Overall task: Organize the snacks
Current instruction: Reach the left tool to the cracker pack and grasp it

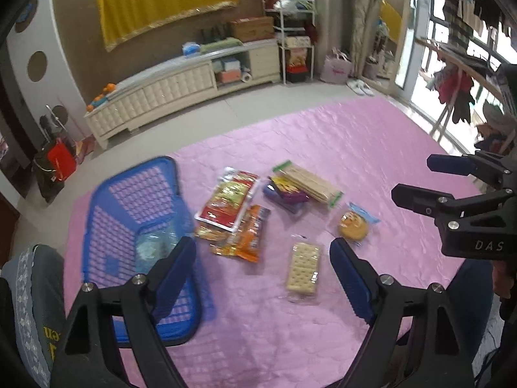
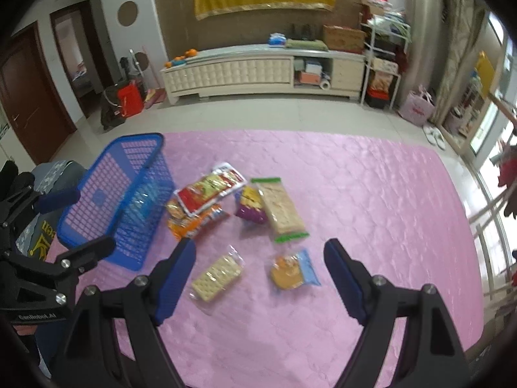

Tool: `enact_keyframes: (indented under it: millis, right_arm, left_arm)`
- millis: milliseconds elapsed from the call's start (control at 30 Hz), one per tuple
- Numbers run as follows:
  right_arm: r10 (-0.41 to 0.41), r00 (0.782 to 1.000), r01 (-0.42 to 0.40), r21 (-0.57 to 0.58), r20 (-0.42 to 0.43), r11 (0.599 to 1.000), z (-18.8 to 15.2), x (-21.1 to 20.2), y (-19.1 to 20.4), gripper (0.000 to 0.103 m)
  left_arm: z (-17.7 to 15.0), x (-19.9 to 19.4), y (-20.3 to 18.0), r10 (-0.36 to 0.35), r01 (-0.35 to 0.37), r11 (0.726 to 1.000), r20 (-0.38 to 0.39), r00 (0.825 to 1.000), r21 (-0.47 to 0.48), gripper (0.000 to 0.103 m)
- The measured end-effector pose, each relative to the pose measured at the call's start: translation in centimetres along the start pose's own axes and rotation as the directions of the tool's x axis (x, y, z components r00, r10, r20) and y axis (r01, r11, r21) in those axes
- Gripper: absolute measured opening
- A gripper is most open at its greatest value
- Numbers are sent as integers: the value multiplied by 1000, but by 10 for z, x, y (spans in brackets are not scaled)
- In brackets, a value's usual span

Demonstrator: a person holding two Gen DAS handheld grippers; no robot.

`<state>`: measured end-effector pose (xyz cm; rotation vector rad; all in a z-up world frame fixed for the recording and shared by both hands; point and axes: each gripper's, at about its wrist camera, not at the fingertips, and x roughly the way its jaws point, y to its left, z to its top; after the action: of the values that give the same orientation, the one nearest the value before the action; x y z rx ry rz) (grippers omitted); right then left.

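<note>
Pink quilted cloth [image 2: 355,194] covers the table in a living room, with a cream cabinet [image 2: 258,71] along the far wall. On the cloth's left side stands a blue plastic basket [image 2: 110,194], a clear wrapper showing through its mesh. Just right of the basket lies a heap of snack packets [image 2: 206,194], then a long wafer pack [image 2: 281,207] resting on a purple packet [image 2: 250,208]. Nearer than the basket, a cracker pack [image 2: 216,278] and a round cake in a wrapper [image 2: 290,273] lie apart. Both the left gripper [image 1: 261,271] and the right gripper [image 2: 258,271] hover above the cloth, jaws spread wide, nothing gripped.
</note>
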<state>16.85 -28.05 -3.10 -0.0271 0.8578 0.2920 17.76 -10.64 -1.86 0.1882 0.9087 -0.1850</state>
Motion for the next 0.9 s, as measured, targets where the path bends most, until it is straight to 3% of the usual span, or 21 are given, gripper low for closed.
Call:
enact_keyframes:
  millis: [200,400,700,833,900]
  right_arm:
    - [2,998,1,48,-61,999,-25,23,-28,85]
    - [22,999,-17,96,-48,995,-45,44,-49,85]
    - [34,991,-23,88,-126,996,-65,90,-67,85]
    - [37,987,-25,80,-157,996,-68,101,-70,85]
    - [36,984,-23,80,-172,997,-70,106,-72,85]
  left_arm:
    - [-6,35,-26,-27,29,999,-62,998,26,83]
    - [-17,77,-40,-26,31,999,-149,988,36,83]
    - [-34,146,-45,-29,41,998,-291,956,37,83]
    - [-41,171,-44,17,-1,999,-326,945,49,83]
    - [-42,179,-43,-22,35,999,-341,940,33,83]
